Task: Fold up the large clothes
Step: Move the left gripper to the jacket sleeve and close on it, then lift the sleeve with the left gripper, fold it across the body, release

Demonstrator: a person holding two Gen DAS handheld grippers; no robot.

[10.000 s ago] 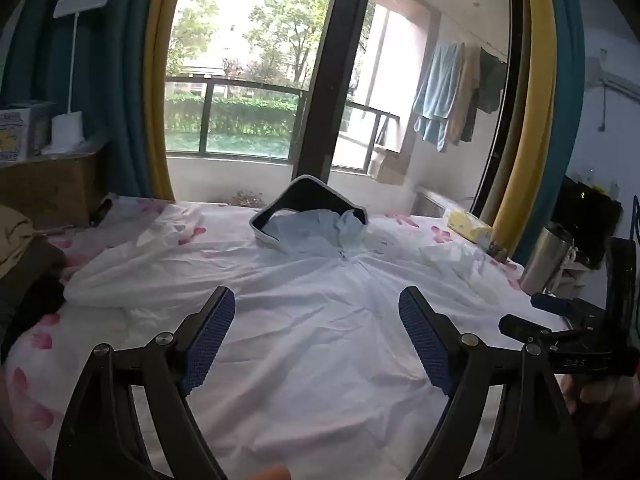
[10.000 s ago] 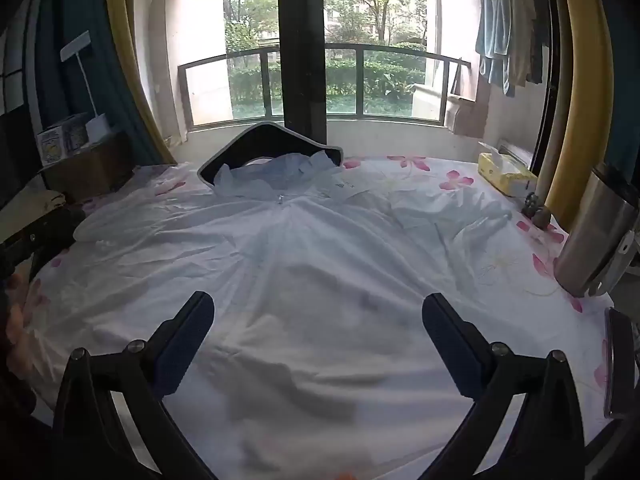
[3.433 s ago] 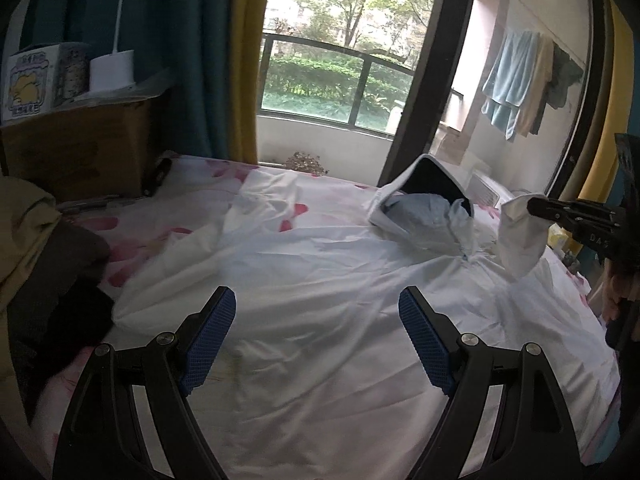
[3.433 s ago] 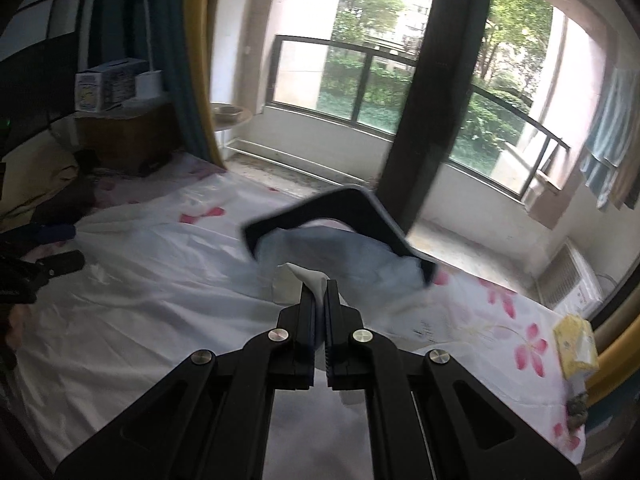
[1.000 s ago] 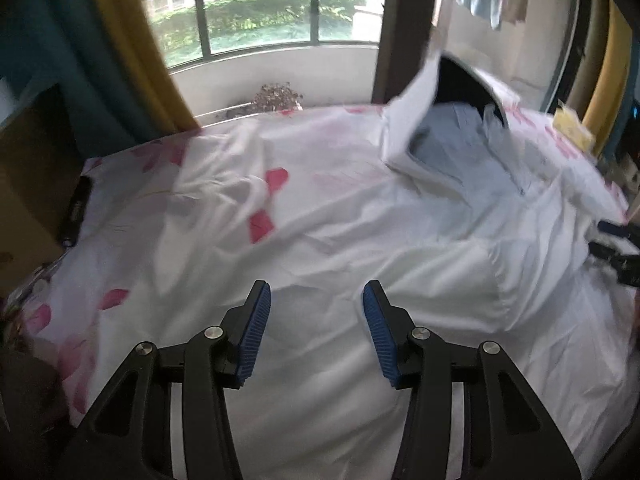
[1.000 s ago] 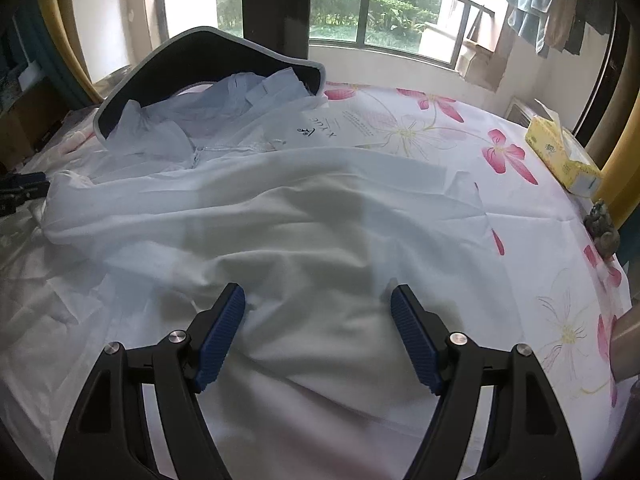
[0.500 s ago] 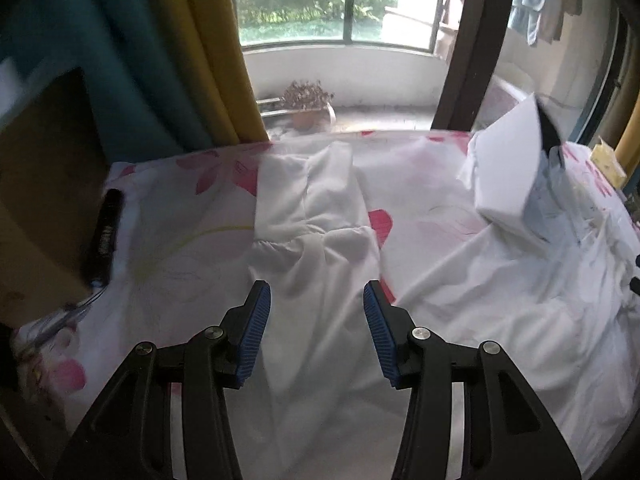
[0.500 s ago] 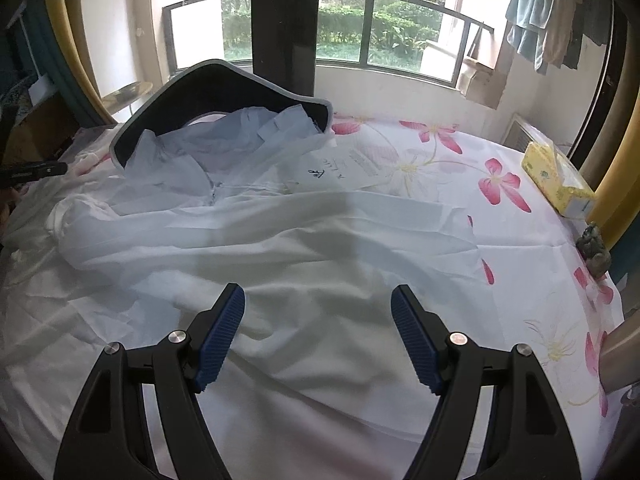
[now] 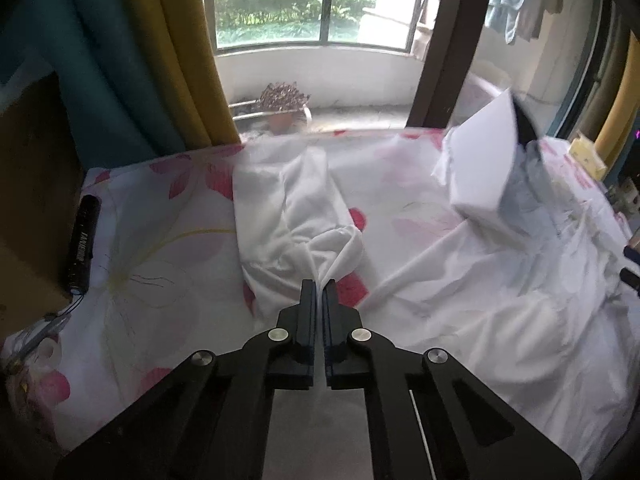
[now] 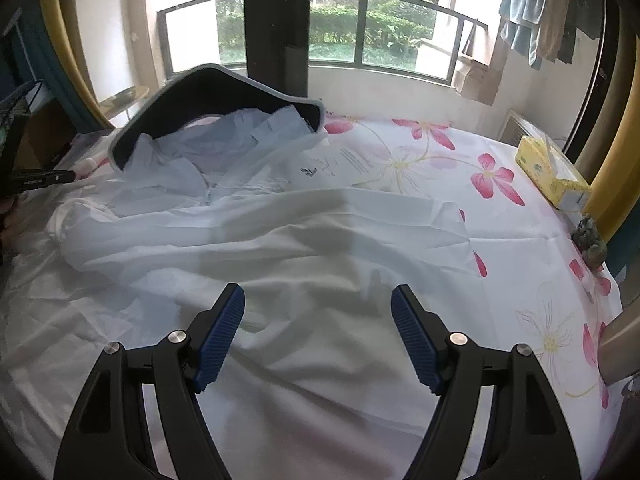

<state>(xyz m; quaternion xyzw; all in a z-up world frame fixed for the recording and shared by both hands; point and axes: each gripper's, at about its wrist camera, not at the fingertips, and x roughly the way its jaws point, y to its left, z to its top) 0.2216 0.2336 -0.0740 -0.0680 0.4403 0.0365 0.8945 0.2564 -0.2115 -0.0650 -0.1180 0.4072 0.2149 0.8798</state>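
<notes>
A large white hooded garment [image 10: 280, 248] lies spread on the floral bed sheet [image 10: 520, 232], its dark-lined hood [image 10: 208, 92] standing up at the far side. One sleeve lies folded across the body [image 10: 240, 216]. In the left wrist view the other sleeve [image 9: 292, 216] lies stretched out toward the window. My left gripper [image 9: 319, 286] is shut on this sleeve's bunched cloth. My right gripper [image 10: 318, 308] is open and empty above the garment's lower body.
A black flashlight [image 9: 82, 242] lies at the bed's left edge beside a wooden cabinet [image 9: 28, 184]. A yellow tissue box [image 10: 552, 176] and a small figurine [image 10: 588, 240] sit at the bed's right edge. Curtains [image 9: 132, 52] and the balcony window [image 10: 360, 24] lie beyond.
My left gripper has closed on the outstretched sleeve; it was open half a second ago. My right gripper has stayed open and pulled back slightly over the garment.
</notes>
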